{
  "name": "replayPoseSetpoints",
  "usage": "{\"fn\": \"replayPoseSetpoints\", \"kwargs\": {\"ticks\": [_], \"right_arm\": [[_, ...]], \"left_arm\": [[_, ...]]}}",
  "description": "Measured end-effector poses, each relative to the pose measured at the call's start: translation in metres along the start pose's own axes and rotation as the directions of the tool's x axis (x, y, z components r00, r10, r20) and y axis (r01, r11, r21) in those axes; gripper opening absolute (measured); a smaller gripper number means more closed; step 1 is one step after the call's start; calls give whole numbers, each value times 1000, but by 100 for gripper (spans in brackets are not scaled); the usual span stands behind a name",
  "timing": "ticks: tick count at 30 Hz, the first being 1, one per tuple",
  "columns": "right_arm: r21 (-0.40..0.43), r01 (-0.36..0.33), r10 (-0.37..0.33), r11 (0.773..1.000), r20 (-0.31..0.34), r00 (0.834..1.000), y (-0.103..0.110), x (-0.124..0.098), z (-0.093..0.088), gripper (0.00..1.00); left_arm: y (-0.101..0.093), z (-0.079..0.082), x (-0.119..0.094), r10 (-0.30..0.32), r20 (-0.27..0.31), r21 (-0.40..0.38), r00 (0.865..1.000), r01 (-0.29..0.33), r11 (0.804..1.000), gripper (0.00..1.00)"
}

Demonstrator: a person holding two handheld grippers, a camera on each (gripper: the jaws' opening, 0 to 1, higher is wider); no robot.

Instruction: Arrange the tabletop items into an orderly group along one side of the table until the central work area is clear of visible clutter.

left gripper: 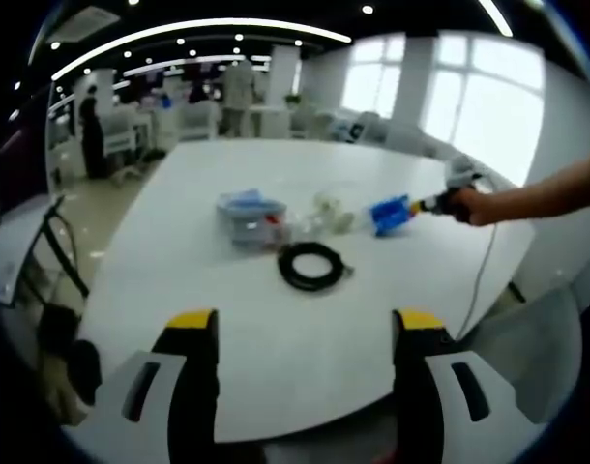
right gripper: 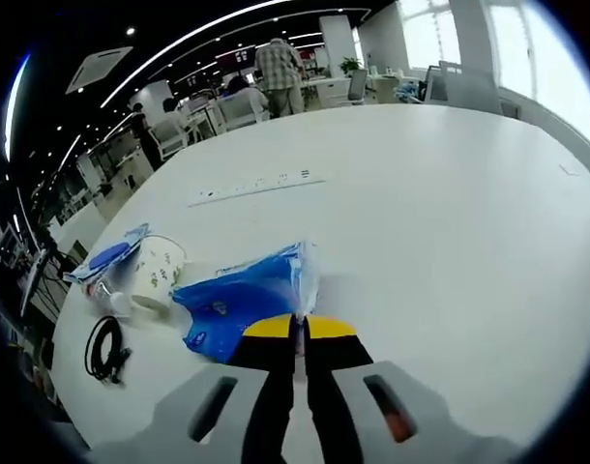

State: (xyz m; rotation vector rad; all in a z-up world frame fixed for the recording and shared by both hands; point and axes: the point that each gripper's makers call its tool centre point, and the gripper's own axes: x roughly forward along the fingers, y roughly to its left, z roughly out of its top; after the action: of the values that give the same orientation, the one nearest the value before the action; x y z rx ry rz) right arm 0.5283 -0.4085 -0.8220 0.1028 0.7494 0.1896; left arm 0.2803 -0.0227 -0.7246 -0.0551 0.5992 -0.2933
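Note:
My left gripper [left gripper: 300,333] stands open over the near edge of the white table [left gripper: 276,309], nothing between its yellow-tipped jaws. Ahead lie a coiled black cable [left gripper: 312,265], a blue-lidded clear box [left gripper: 249,215] and a pale paper cup [left gripper: 326,208] on its side. My right gripper [right gripper: 297,332] is shut on a blue plastic bag [right gripper: 245,295], and comes in from the right in the left gripper view [left gripper: 426,205], held by a hand. In the right gripper view the paper cup [right gripper: 160,271], the lidded box [right gripper: 109,259] and the black cable [right gripper: 104,350] sit left of the bag.
A power-socket strip [right gripper: 258,184] is set into the white table [right gripper: 450,213]. A thin white cord [left gripper: 484,271] hangs over the table's right edge. People stand at desks [left gripper: 193,116] far behind. A black chair frame [left gripper: 58,246] stands left of the table.

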Motion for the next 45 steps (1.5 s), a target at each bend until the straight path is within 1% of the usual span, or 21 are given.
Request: {"fn": "replayPoseSetpoints", "kwargs": {"ticks": [6,8,10,12,25,26,27,31,34,36,39,42,45], "right_arm": [[-12,9,-9,1000,-7,1000,2,-3,-3,7],[-1,10,-10,1000,-4,1000,1,-4,-3,8],[-8,17,-17,1000,-8,1000,0,-4,-4,11],[-8,17,-17,1000,-6,1000,0,-5,-3,14],[-10,13,-13,1000,-3,1000,2,-6,2,25],[-10,10,-10,1000,-5,1000,-1,-1,4,26],[-11,7,-7,1000,-5,1000,-1,-1,4,27],[-20,2,-2,1000,-2,1000,2,-7,5,33],[-18,-17,17,1000,14,1000,9,-14,8,39],[-31,-44,45,999,28,999,18,-18,12,44],[-64,-69,71,996,33,997,31,-22,13,48],[-101,-92,96,991,36,995,47,-26,13,51],[-130,-113,119,985,36,992,61,-27,13,52]], "left_arm": [[0,-1,1,1,-6,2,1000,-1,1000,70],[0,-1,1,0,-7,4,1000,0,1000,70],[-1,-1,1,0,-9,6,1000,0,1000,70],[-1,-1,1,1,-11,7,1000,-1,1000,70],[0,-1,1,3,-9,9,1000,-3,1000,70],[-1,-1,1,2,-10,10,1000,-2,1000,70],[-1,-1,1,3,-10,11,1000,-3,1000,70],[-1,0,2,2,-7,10,1000,-2,1000,70],[-2,0,2,2,-3,11,1000,-1,1000,70],[-2,1,2,1,-1,11,1000,-1,1000,70],[-2,2,1,0,5,9,1000,0,1000,70],[-2,2,0,-2,10,8,1000,2,1000,70],[-1,3,0,-1,16,5,1000,1,1000,70]]}}
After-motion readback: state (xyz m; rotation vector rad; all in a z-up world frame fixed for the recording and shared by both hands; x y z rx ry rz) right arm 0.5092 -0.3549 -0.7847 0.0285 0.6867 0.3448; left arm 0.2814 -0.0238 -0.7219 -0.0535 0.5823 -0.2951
